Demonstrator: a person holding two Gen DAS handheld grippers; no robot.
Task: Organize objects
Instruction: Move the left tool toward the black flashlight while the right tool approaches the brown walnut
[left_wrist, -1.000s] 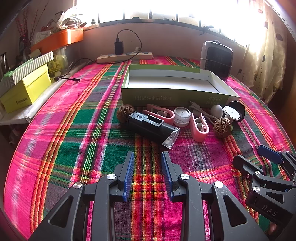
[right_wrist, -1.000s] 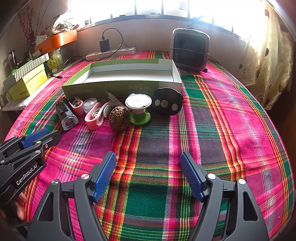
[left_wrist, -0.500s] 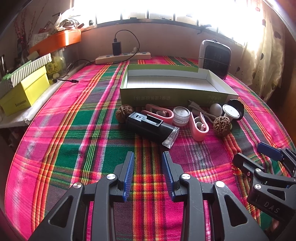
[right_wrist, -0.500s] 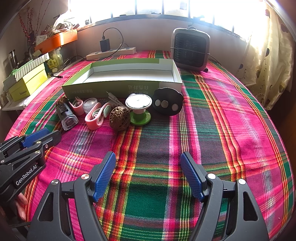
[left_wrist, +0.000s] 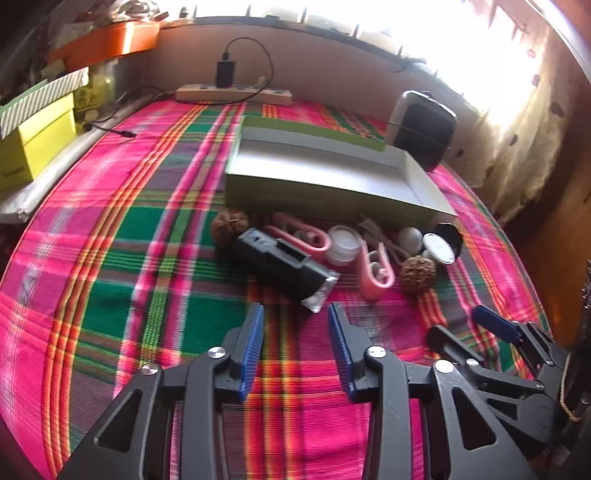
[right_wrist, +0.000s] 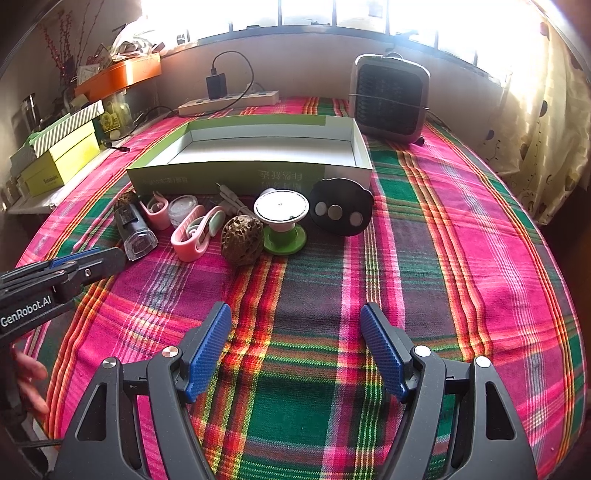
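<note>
An open green box (left_wrist: 332, 173) (right_wrist: 258, 147) with a white inside lies on the plaid cloth. In front of it sits a row of small objects: a black cylinder with a clear cap (left_wrist: 284, 266) (right_wrist: 133, 229), two pink clips (left_wrist: 373, 273) (right_wrist: 192, 236), a small clear jar (left_wrist: 343, 243), two brown walnuts (left_wrist: 417, 275) (right_wrist: 242, 240), a white-topped green stand (right_wrist: 282, 221) and a black disc (right_wrist: 341, 212). My left gripper (left_wrist: 295, 314) hovers just short of the black cylinder, its jaws opening with nothing between them. My right gripper (right_wrist: 295, 325) stands open over bare cloth, nearer than the walnut.
A grey heater (right_wrist: 389, 98) stands behind the box at the right. A power strip (right_wrist: 229, 101) with a charger lies by the back wall. Yellow and striped boxes (right_wrist: 62, 155) are stacked at the left edge. A curtain (right_wrist: 546, 129) hangs at the right.
The left gripper's jaws have spread wider and it has tilted and rolled a little, closing on the black cylinder. The right gripper has stayed where it was.
</note>
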